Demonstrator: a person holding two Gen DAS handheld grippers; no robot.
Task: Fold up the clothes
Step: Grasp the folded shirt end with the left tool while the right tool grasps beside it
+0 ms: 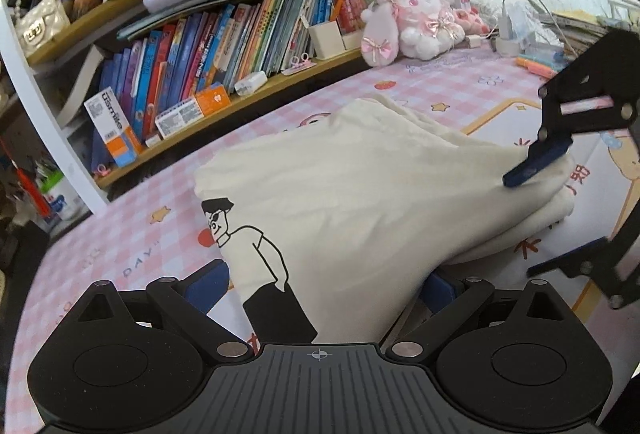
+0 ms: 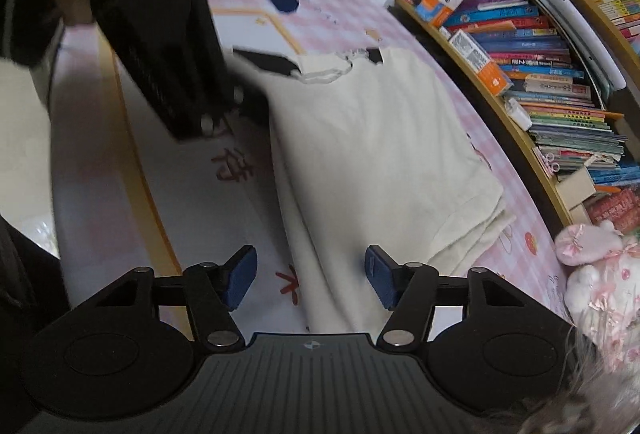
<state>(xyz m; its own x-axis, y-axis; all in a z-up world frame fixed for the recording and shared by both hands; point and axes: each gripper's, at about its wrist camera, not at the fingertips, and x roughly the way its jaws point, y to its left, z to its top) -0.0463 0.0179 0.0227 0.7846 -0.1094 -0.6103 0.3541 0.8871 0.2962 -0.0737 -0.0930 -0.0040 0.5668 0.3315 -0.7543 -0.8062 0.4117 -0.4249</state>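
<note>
The cream T-shirt, folded and printed with a cartoon man, lay on the pink checked bench, with the bookshelf at its 11 o'clock and a pink plush rabbit at 1 o'clock. The left gripper stood spread wide, its 2 blue pads either side of the shirt's near end, pressing nothing. The right gripper was released, jaws apart over the shirt's edge at 12 o'clock, gripping nothing.
</note>
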